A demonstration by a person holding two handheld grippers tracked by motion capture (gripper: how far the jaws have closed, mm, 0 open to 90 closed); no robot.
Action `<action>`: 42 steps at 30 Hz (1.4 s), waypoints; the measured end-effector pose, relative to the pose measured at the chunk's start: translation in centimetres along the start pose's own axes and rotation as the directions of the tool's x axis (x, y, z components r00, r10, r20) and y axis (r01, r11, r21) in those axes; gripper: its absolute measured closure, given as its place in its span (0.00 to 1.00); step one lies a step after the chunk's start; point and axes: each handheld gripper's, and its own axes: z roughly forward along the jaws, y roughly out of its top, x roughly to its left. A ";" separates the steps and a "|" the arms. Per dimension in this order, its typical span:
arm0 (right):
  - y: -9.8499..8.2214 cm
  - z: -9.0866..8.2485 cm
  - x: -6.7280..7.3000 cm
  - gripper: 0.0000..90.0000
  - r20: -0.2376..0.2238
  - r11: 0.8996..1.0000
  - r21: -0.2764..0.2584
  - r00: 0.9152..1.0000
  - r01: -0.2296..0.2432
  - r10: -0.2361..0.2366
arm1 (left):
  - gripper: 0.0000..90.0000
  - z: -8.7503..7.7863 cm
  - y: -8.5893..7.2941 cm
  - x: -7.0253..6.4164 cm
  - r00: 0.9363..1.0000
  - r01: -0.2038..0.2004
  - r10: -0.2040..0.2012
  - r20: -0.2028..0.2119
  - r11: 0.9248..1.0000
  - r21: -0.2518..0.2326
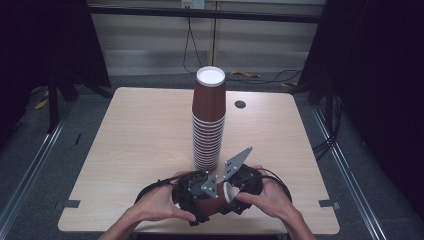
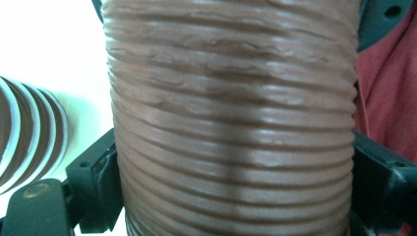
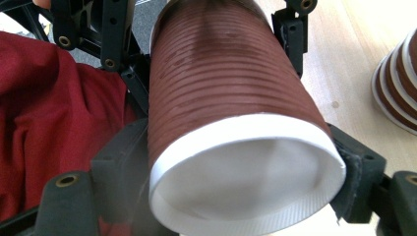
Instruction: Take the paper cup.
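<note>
Lying on its side at the near edge of the wooden table (image 1: pixel 140 130): one ribbed brown paper cup (image 1: pixel 216 200), white rim turned toward the right hand (image 1: pixel 270 197). Being pinched at both ends at once, well clear of the tabletop surface. Left gripper (image 1: pixel 192 197), held in the left hand (image 1: pixel 157 205), clamping the ribbed wall (image 2: pixel 231 123) between both jaws, one pressing on each side. Right gripper (image 1: pixel 240 192) closing likewise on the cup (image 3: pixel 221 88) just behind its white rim (image 3: pixel 246 128), jaws touching both flanks. Standing upright just beyond the grippers, near the table's centre: a tall stack of inverted matching cups (image 1: pixel 208 120), white base uppermost. Showing beside the cup in both gripper views: red fabric (image 3: pixel 54 113).
</note>
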 end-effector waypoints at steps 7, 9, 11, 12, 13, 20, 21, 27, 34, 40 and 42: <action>0.1 -0.2 0.1 0.24 0.005 1.000 0.005 1.000 -0.008 0.008 | 0.12 -0.6 -0.4 0.2 1.000 -0.023 0.022 -0.017 0.999 -0.046; 0.1 -0.2 0.1 0.25 0.005 1.000 0.000 1.000 -0.015 0.015 | 0.12 -0.8 -0.6 0.3 1.000 -0.028 0.027 -0.015 0.998 -0.062; 0.1 -0.2 0.0 0.25 -0.003 1.000 -0.003 1.000 -0.006 0.006 | 0.12 -1.0 -0.7 0.3 1.000 -0.030 0.030 -0.002 0.997 -0.073; 0.1 -0.2 0.0 0.25 -0.007 1.000 -0.004 1.000 -0.008 0.008 | 0.12 -1.0 -0.8 0.4 0.999 -0.033 0.033 -0.003 0.997 -0.075; 0.1 -0.2 0.0 0.25 -0.002 1.000 0.001 1.000 -0.008 0.008 | 0.12 -1.1 -0.8 0.3 0.999 -0.037 0.036 -0.015 0.996 -0.082; 0.0 -0.3 0.0 0.25 0.001 1.000 -0.004 1.000 -0.015 0.015 | 0.13 -1.6 -1.2 0.7 0.999 -0.044 0.044 -0.003 0.991 -0.126; 0.1 -0.3 0.0 0.25 0.002 1.000 -0.005 1.000 -0.012 0.012 | 0.13 -1.7 -1.2 0.7 0.999 -0.050 0.048 -0.015 0.990 -0.132; 0.0 -0.4 0.0 0.25 0.005 1.000 -0.009 1.000 -0.011 0.011 | 0.13 -1.9 -1.5 0.9 0.999 -0.039 0.040 0.003 0.985 -0.170; 0.0 -0.6 0.0 0.25 0.003 1.000 -0.026 1.000 -0.010 0.010 | 0.13 -2.5 -1.8 1.2 0.999 -0.037 0.040 0.011 0.974 -0.223; -0.1 -0.7 0.0 0.26 0.006 1.000 -0.026 1.000 -0.005 0.005 | 0.14 -2.7 -1.9 1.4 0.999 -0.026 0.031 0.016 0.966 -0.257; -0.1 -0.7 0.0 0.26 0.005 1.000 -0.031 1.000 -0.003 0.003 | 0.14 -2.7 -2.0 1.4 0.999 -0.027 0.032 0.015 0.963 -0.269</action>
